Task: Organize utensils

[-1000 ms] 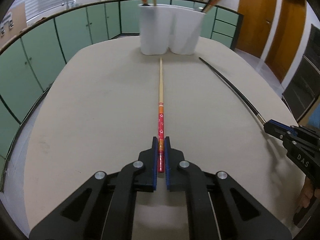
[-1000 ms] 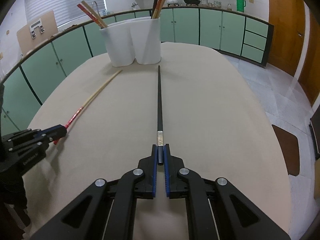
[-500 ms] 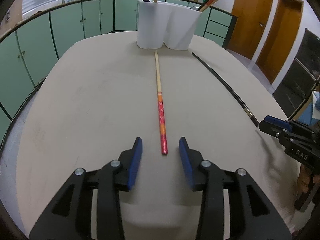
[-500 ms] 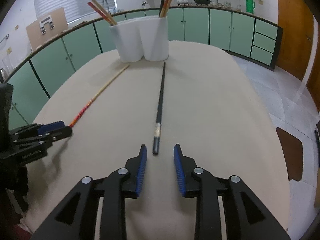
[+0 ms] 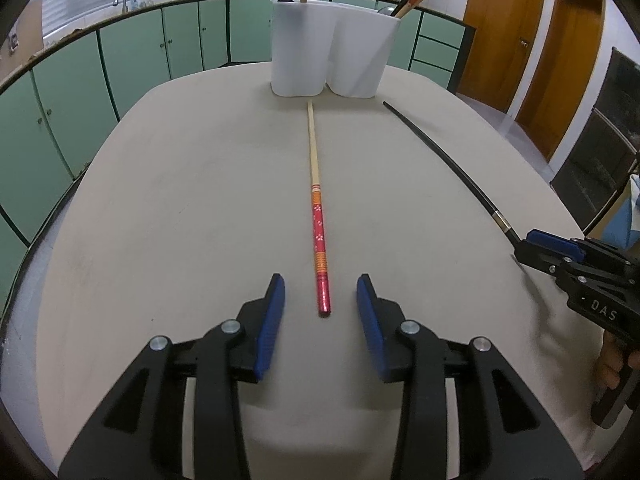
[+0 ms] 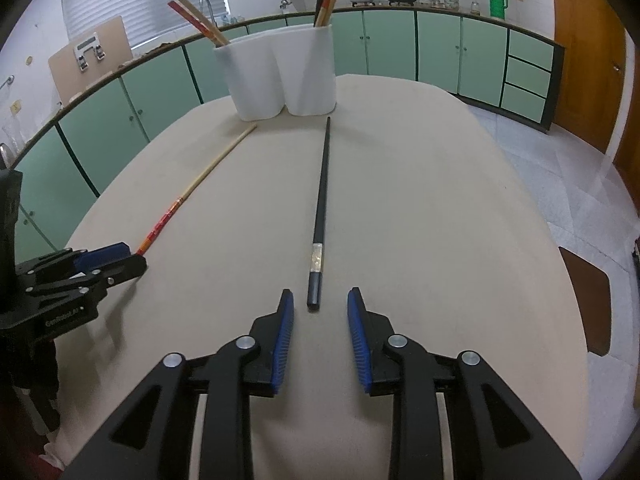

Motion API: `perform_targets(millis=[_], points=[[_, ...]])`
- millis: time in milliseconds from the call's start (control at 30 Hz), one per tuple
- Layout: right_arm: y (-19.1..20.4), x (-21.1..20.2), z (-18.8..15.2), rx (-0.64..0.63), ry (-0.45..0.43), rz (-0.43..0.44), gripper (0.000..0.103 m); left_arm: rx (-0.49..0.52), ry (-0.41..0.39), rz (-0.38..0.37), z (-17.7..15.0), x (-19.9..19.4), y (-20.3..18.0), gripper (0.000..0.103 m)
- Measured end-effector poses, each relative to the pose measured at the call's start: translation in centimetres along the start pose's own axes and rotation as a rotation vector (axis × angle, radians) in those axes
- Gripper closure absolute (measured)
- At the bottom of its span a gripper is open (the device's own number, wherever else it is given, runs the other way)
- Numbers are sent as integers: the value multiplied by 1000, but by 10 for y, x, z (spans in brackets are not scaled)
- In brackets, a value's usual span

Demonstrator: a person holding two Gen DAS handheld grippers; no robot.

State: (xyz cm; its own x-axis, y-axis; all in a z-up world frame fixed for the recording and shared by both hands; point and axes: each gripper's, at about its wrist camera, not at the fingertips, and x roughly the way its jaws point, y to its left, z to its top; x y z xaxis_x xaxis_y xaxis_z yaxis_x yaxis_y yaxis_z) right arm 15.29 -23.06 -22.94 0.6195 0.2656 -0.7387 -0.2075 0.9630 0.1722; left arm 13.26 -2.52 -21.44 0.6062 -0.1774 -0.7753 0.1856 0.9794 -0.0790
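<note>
A wooden chopstick with a red patterned end (image 5: 318,216) lies flat on the beige table, pointing at a white two-part holder (image 5: 332,50). My left gripper (image 5: 320,286) is open, its jaws on either side of the red end, not touching it. A black chopstick (image 6: 320,208) lies flat, pointing at the holder (image 6: 280,74). My right gripper (image 6: 320,300) is open, just behind its butt end. The black chopstick also shows in the left wrist view (image 5: 448,160), and the red chopstick in the right wrist view (image 6: 192,192).
The holder has several chopsticks standing in both parts. The round beige table (image 5: 180,200) drops off at its edges. Green cabinets (image 6: 400,44) run along the back. Wooden doors (image 5: 504,32) stand at the right. A brown chair seat (image 6: 588,300) is beside the table.
Both grippers were shut on their chopsticks a second ago. They have opened, let go and drawn back a little. Both chopsticks now lie free on the table.
</note>
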Motion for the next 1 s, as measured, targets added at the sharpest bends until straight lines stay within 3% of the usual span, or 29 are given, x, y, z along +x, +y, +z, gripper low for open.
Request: perform_targets(millis=[67,133,233,467,567,800,1000], points=[[2,2,1,-9,5,-13,81,1,0,7,0,0,-1,69],[5,4,1,-21,10,-22,95,6,1,19,0,1,-3,80],[8,5,1,-37,14,-31,96,10,5,16,2,2,-6,97],[7,-7,4,-36,-21,-25,97,1,4,3,4,-3,-9,98],[7,-24,10,-47,-59,-17,97,25,-31,12,9,-20,-11,98],[9,-76,46,-100,-194,-21,97,40,-158,-9,36,-77,-12,98],[12,-116,92,-147,-301,-5,97,84,-301,-16,78,-126,-18,98]])
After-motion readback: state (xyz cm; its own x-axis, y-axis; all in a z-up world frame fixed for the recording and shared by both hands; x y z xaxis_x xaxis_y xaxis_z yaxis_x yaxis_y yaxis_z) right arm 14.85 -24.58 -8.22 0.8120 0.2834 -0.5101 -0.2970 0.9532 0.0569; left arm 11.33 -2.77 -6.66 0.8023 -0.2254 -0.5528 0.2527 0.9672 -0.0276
